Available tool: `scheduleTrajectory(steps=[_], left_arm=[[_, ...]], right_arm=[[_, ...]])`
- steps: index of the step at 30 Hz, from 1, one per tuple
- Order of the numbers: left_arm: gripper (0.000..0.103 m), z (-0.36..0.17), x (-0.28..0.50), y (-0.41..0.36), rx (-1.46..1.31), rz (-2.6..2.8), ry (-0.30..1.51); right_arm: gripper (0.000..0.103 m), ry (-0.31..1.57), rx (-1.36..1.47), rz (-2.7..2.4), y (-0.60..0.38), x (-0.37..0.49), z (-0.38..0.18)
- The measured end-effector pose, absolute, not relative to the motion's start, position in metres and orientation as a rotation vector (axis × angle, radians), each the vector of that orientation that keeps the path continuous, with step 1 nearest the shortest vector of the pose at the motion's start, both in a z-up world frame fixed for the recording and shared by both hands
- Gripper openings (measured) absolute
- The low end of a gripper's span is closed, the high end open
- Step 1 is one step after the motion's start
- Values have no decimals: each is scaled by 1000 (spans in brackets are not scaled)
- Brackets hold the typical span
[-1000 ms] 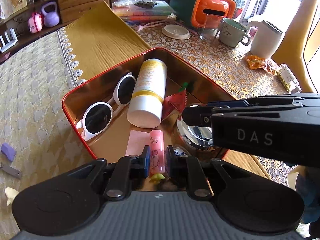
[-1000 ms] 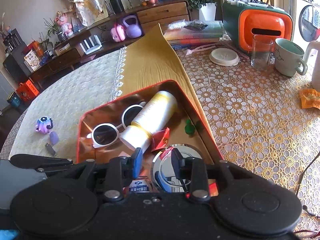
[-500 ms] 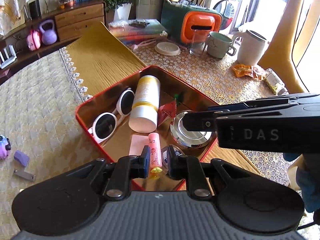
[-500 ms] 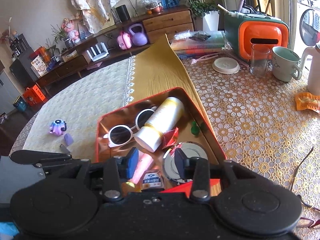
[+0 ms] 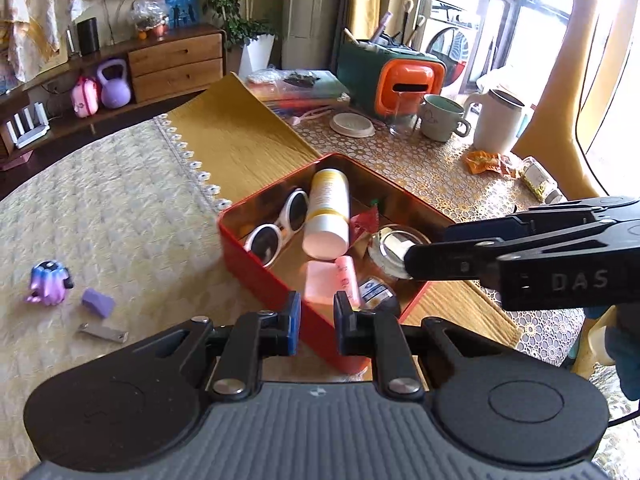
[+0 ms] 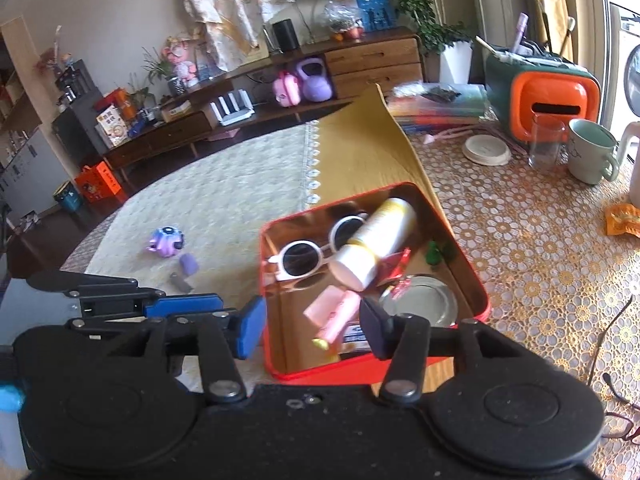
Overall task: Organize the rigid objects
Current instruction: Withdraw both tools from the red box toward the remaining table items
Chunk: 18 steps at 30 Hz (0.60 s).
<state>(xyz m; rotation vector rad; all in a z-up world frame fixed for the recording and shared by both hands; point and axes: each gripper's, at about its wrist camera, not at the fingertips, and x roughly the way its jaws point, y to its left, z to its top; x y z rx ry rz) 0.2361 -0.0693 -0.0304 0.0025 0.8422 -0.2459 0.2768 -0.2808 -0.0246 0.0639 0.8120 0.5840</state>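
A red tin [image 5: 256, 264] [image 6: 320, 368] lies open on the table. It holds white sunglasses [image 5: 280, 224] [image 6: 316, 252], a white bottle with a yellow label [image 5: 328, 212] [image 6: 376, 240], a pink tube [image 5: 346, 280] [image 6: 340, 316], a round silver lid [image 5: 390, 240] [image 6: 420, 300] and a red wrapper [image 5: 364, 220]. My left gripper [image 5: 318, 322] hovers above the tin's near corner, shut and holding nothing. My right gripper [image 6: 312, 330] hangs over the tin's near edge; its jaws are opening with nothing held between them. On the cloth to the left lie a purple toy [image 5: 48, 282] [image 6: 166, 242], a purple block [image 5: 98, 302] and a metal clip [image 5: 104, 333].
At the back of the table stand an orange and green box [image 5: 408, 84], a glass [image 6: 546, 144], a green mug [image 5: 442, 122], a white jug [image 5: 498, 120] and a white coaster [image 5: 354, 124]. An orange packet [image 5: 486, 162] and a small jar [image 5: 540, 180] lie right. Spectacles [image 6: 616, 428] lie near the right edge.
Both grippers have risen and drawn back from the tin, which now looks smaller. The right gripper's jaws have spread wider. The purple toy and block have come into the left view.
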Motion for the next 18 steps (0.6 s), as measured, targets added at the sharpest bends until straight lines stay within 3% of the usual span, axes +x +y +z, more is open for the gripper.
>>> scheduleTrajectory(steps=[18], left_arm=[[17,-31,190,18,-55,-104,803]], right_arm=[[67,772,-13,699,-221,230,-27]])
